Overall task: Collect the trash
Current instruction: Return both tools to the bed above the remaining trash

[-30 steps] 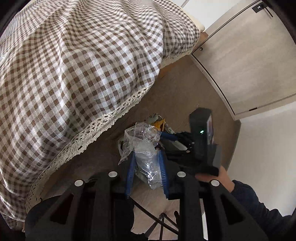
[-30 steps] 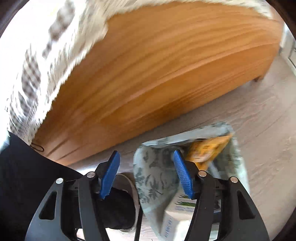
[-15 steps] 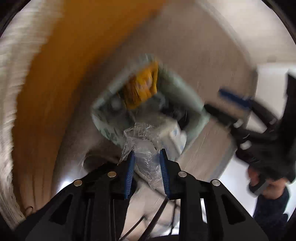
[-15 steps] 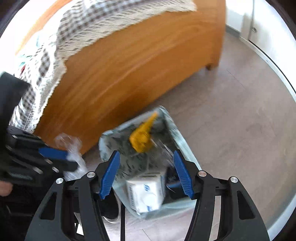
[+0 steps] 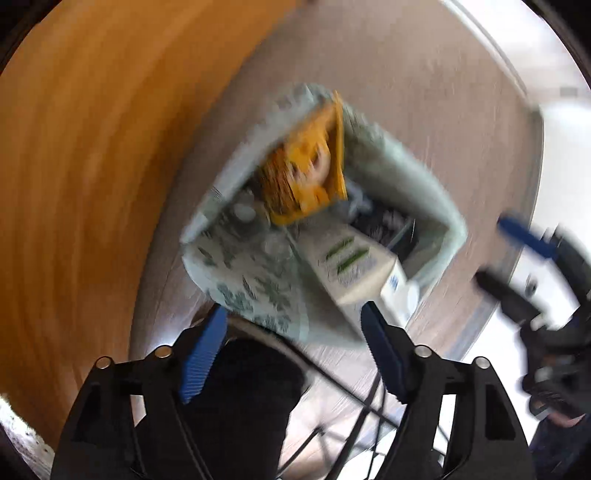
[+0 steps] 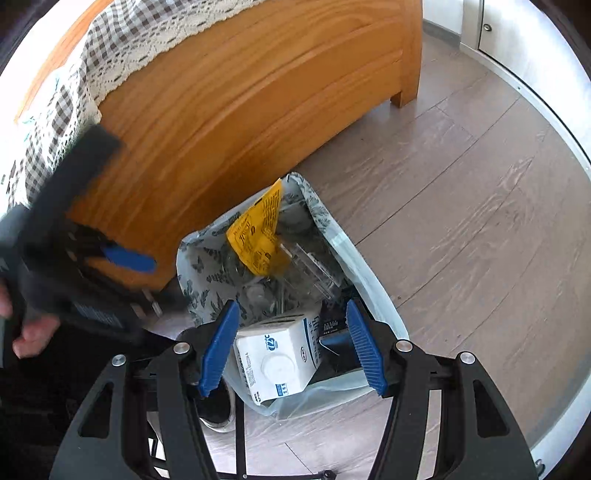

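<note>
A leaf-patterned trash bag (image 6: 207, 288) stands open on the floor beside the wooden bed frame; it also shows, blurred, in the left wrist view (image 5: 251, 284). Inside are a yellow wrapper (image 6: 258, 229), clear crumpled plastic (image 6: 306, 269) and a white carton (image 6: 277, 354). The wrapper (image 5: 306, 173) and carton (image 5: 354, 269) show in the left wrist view too. My left gripper (image 5: 291, 350) is open and empty just above the bag. My right gripper (image 6: 291, 347) is open and empty over the bag's near side. The left gripper (image 6: 110, 258) appears at the left of the right wrist view.
The orange wooden bed frame (image 6: 240, 92) with a checked, lace-edged cover (image 6: 110, 48) stands behind the bag. Grey wood floor (image 6: 461, 221) stretches to the right, toward white cabinets (image 6: 517, 26). My shoe (image 6: 218, 410) is next to the bag.
My left gripper moved down over the bag, opened and let go of the clear crumpled plastic, which now lies in the bag. My right gripper drew back a little, still open.
</note>
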The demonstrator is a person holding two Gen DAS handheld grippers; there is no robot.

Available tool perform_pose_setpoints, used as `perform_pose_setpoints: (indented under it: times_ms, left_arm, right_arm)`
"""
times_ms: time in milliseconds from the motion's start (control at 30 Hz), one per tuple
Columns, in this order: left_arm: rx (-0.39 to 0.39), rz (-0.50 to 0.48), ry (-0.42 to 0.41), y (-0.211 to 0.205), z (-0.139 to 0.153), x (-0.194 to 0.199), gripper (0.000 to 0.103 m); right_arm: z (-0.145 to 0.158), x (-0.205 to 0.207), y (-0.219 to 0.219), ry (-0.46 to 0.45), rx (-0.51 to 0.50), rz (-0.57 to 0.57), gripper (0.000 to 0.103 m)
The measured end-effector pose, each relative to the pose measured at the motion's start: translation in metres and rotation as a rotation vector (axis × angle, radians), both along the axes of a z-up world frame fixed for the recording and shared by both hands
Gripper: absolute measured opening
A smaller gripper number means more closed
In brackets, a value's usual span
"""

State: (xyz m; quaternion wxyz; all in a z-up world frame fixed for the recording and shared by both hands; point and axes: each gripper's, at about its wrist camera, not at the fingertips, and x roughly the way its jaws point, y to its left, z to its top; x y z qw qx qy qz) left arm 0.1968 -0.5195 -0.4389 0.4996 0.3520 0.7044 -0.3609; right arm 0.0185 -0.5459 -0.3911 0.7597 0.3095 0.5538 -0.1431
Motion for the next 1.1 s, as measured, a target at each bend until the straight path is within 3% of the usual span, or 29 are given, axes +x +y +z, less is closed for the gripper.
perform_pose_setpoints:
  times_ms: [100,433,567,700,800,900,1000,1100]
  left_arm:
    - [-0.019,0.054,0.005,0.002,0.007,0.007,0.074]
    - [-0.098,-0.019,-0.01,-0.004,0.047,0.005,0.074]
    - [-0.198,0.004,-0.061,0.004,0.083,0.011,0.074]
    - [-0.383,0.035,-0.068,0.029,0.14,0.025,0.074]
    - [-0.527,0.087,-0.165,0.061,0.194,0.048,0.074]
    - [-0.641,0.223,-0.416,0.111,0.251,0.086,0.079]
    - [-0.731,0.375,-0.56,0.173,0.292,0.133,0.082]
    - [-0.764,0.506,-0.661,0.238,0.316,0.179,0.082]
  right_arm:
    - [0.004,0.002,0.003,0.0,-0.005,0.01,0.058]
    - [0.019,0.006,0.004,0.077,-0.08,0.046,0.058]
    - [0.03,0.01,0.004,0.126,-0.138,0.049,0.063]
    - [0.051,0.024,0.008,0.149,-0.208,0.071,0.063]
    - [0.074,0.043,0.016,0.143,-0.272,0.098,0.063]
    - [0.101,0.071,0.031,0.126,-0.349,0.143,0.063]
    - [0.129,0.099,0.05,0.066,-0.408,0.18,0.063]
    - [0.158,0.13,0.07,-0.014,-0.434,0.21,0.063]
